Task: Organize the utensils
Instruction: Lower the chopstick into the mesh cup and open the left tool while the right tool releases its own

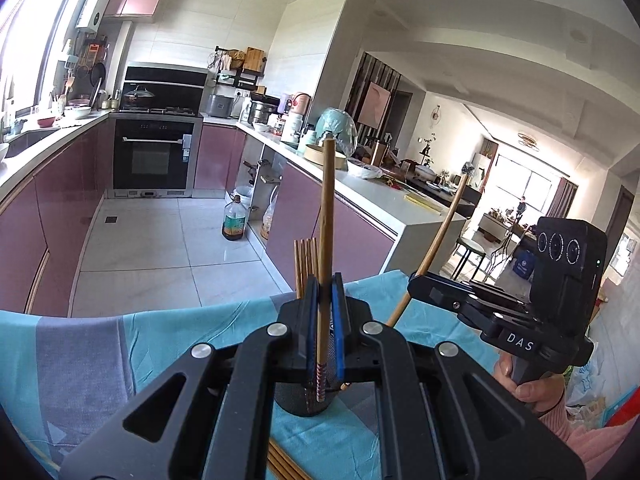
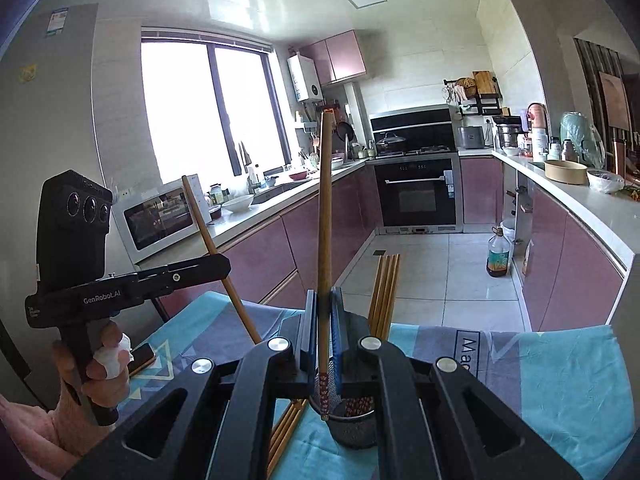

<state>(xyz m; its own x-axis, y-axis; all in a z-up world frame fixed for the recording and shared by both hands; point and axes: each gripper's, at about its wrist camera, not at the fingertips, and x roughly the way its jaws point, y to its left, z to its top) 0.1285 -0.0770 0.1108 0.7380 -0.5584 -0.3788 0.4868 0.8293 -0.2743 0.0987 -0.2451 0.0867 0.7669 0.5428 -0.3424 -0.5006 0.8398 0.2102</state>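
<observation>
My left gripper point(image 1: 325, 292) is shut on one wooden chopstick point(image 1: 326, 220), which stands nearly upright with its patterned end hanging over a dark mesh holder point(image 1: 300, 404). Several chopsticks point(image 1: 306, 264) stand in that holder. My right gripper point(image 2: 325, 308) is shut on a second upright chopstick point(image 2: 325, 220) above the same holder point(image 2: 352, 428). Each gripper shows in the other's view: the right gripper point(image 1: 416, 284) with its slanted chopstick point(image 1: 438, 236), and the left gripper point(image 2: 224, 264) with its own chopstick point(image 2: 206, 224). More chopsticks point(image 2: 286, 432) lie flat on the cloth beside the holder.
A teal and grey cloth point(image 2: 560, 380) covers the table, and a phone point(image 2: 142, 356) lies on it at the left. Beyond the table edge are a tiled floor, pink cabinets and an oil bottle point(image 2: 498, 256). A person's hand point(image 2: 100, 368) grips each handle.
</observation>
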